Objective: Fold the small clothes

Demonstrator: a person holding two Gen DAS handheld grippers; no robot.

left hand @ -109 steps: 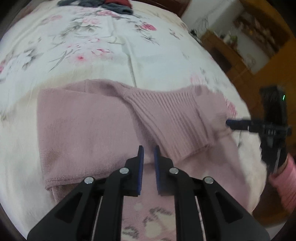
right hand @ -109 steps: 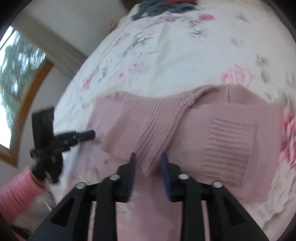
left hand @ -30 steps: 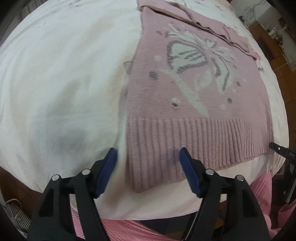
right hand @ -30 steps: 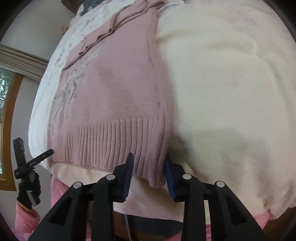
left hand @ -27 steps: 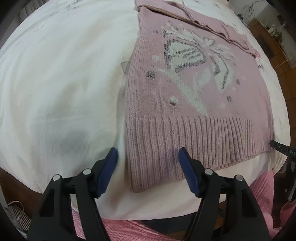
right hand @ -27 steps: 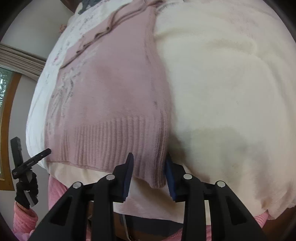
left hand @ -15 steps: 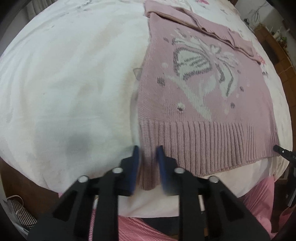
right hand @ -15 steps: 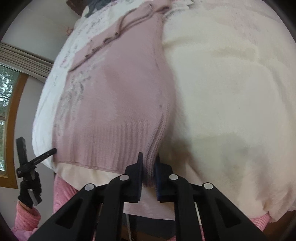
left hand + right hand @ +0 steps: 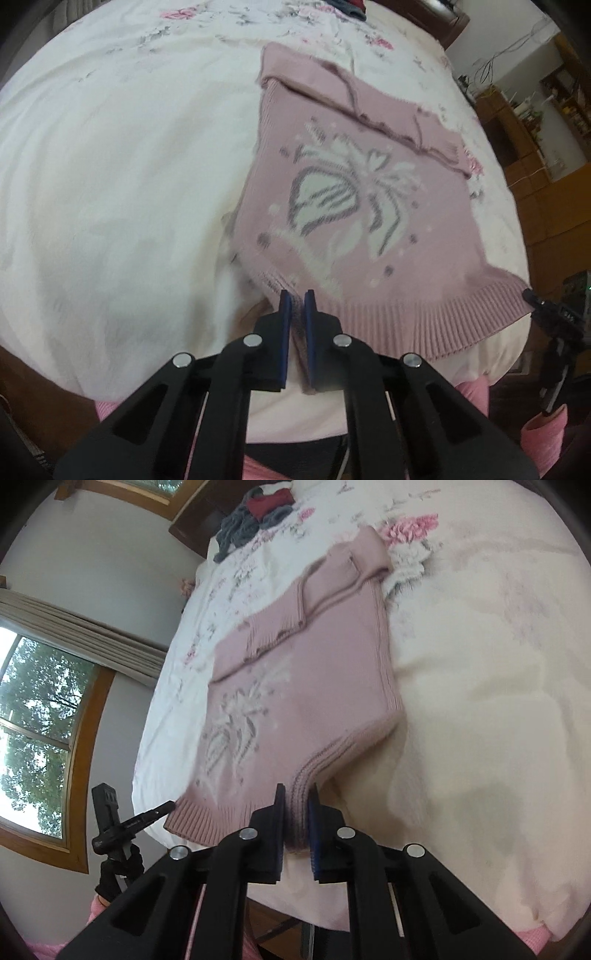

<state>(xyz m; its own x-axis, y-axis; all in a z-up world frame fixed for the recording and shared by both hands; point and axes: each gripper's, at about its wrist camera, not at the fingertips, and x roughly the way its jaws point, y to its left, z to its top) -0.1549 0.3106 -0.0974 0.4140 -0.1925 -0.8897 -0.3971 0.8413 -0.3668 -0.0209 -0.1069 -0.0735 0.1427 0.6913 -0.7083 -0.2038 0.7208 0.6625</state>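
Bedroom with pale grey walls, a wood-framed window (image 9: 40, 716) showing green trees, beige curtain (image 9: 74, 627) above it, and wooden furniture (image 9: 535, 155) along the far right side in the left wrist view. Wide bed (image 9: 110, 166) under a cream quilt printed with pink and grey flowers, filling most of both views.

Nearest the left camera: left gripper (image 9: 296, 295), black with blue pads, fingers (image 9: 284, 314) nearly closed and pinching the near left corner of the ribbed hem of a dusty-pink knitted sweater with a white and grey flower pattern (image 9: 351, 206). Corner lifted slightly off the quilt, fabric bunched between the pads.

Nearest the right camera: right gripper (image 9: 297, 794), same black build with blue pads, fingers (image 9: 279, 805) nearly closed on the near right hem corner of the same sweater (image 9: 314, 672). Hem there pulled up into a small peak, ribbed edge visible between the pads.

Beyond the grippers: sweater lying front-up near the bed's near edge, hem toward the camera, sleeves folded across the upper chest. Opposite gripper just visible at the frame edge in each view. Pink-sleeved arm (image 9: 543, 439) low at the right of the left wrist view.

Farthest back: small heap of dark grey and red clothes (image 9: 251, 513) by the dark wooden headboard (image 9: 195, 528).
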